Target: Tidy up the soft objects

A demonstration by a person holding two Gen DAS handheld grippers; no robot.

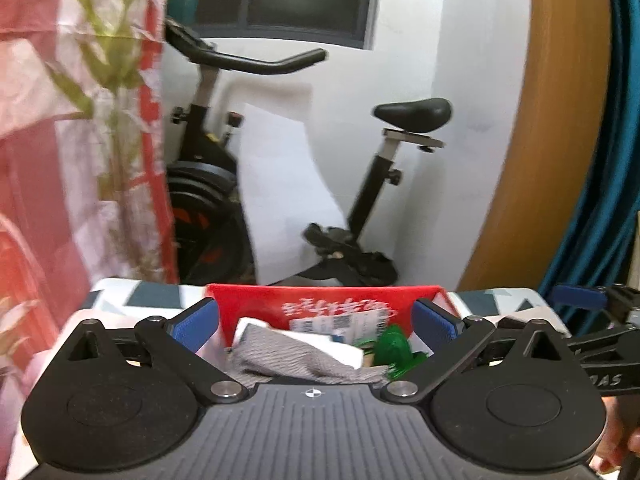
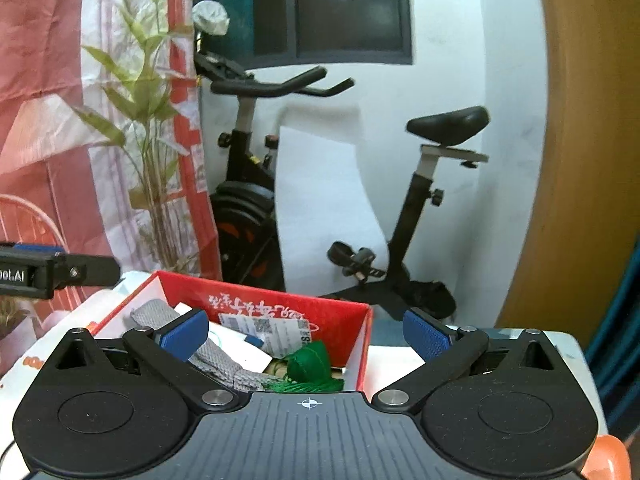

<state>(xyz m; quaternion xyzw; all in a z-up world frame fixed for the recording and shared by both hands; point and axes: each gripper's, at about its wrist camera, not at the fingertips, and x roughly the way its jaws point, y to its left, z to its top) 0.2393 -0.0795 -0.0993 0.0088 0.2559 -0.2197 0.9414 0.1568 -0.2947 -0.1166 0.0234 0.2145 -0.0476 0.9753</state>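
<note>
A red box (image 2: 256, 312) is seen on a patterned table (image 1: 132, 296), open at the top, and the soft things are gathered inside it. A grey knitted cloth (image 2: 224, 368) is laid lengthwise from the box's far left corner toward its near edge, so that its long axis runs diagonally across the box in the right wrist view; in the left wrist view the same cloth (image 1: 304, 360) is stretched left to right along the near side. Just beside the cloth's near end, at the right of the box, a green tassel (image 2: 308, 364) is bunched, with its fringe spread toward the near wall. White paper slips (image 2: 272, 332) with printed codes are propped against the box's far wall, behind both.

The left claw (image 1: 316, 320) is spread wide, nothing gripped – its blue pads (image 1: 196, 324) are held on either side of the box, with cloth and tassel low between them and clear of both. The right claw (image 2: 306, 334) is likewise spread wide and empty; its left pad is seen in front of the cloth, its right pad outside the box's right wall.

Behind the box an exercise bike (image 2: 420, 184) is stood against a white wall.
</note>
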